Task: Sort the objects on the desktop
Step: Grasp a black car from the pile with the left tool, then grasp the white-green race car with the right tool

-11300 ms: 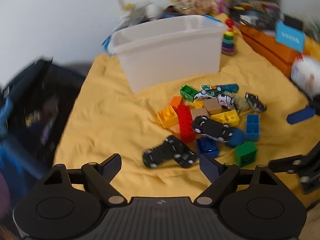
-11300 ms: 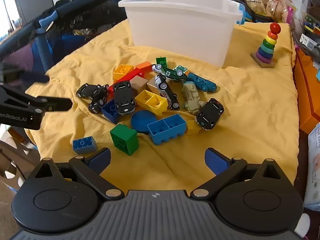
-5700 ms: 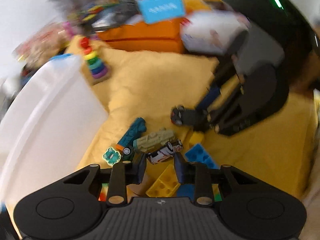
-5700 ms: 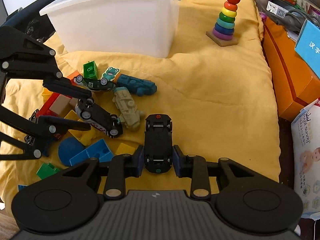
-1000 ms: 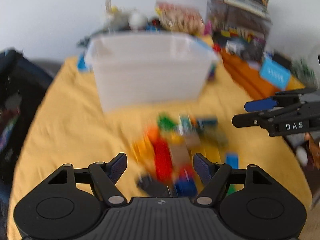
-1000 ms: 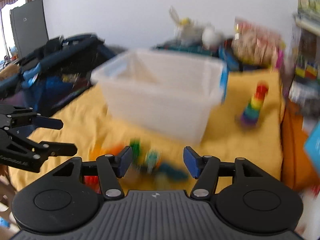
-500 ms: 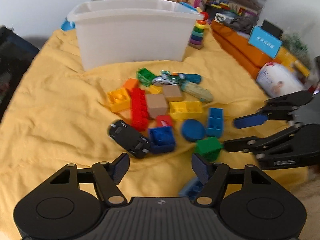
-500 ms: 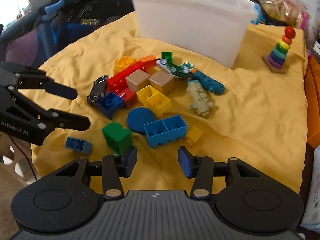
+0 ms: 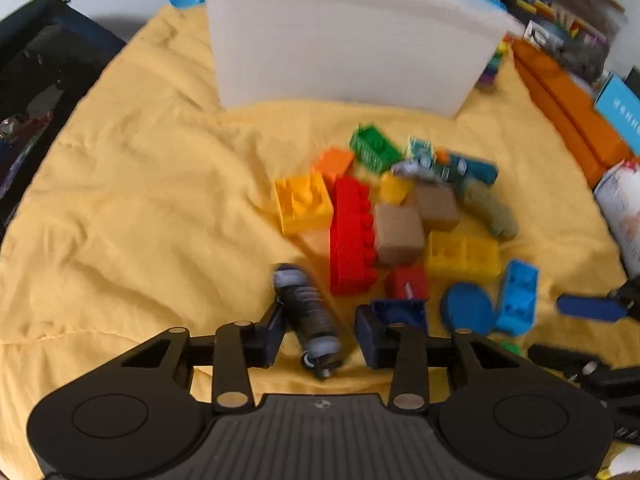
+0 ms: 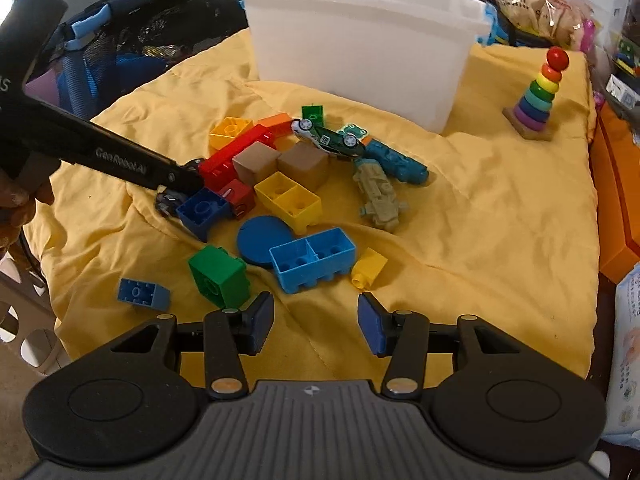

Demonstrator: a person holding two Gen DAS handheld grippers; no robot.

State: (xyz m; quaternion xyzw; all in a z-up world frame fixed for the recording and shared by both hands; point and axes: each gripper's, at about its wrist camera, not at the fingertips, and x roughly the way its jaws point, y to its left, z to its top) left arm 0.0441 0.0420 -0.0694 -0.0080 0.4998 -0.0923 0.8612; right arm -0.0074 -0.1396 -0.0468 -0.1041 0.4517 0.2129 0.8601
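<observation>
A black toy car point(image 9: 308, 316) lies on the yellow cloth between the fingers of my left gripper point(image 9: 322, 338). Its jaws are closing, and a strip of cloth still shows between the car and the right pad. In the right wrist view the left gripper point(image 10: 176, 188) reaches into the pile and hides most of the car point(image 10: 166, 202). My right gripper point(image 10: 316, 328) hovers over bare cloth with nothing between its fingers, jaws opening slightly. A green brick point(image 10: 220, 276) and a light blue brick point(image 10: 312, 258) lie just beyond it. The white bin point(image 10: 360, 40) stands behind the pile.
Bricks, tan cubes point(image 10: 256, 160), a blue disc point(image 10: 264, 236) and small toy vehicles point(image 10: 378, 196) crowd the middle of the cloth. A rainbow ring stacker point(image 10: 536, 92) stands far right. Orange boxes point(image 9: 560, 92) line the right side, and a dark bag point(image 10: 140, 20) lies left.
My left gripper has sunk toward the black car and its jaws have narrowed around it. The right gripper came down over the near cloth, then stayed almost still.
</observation>
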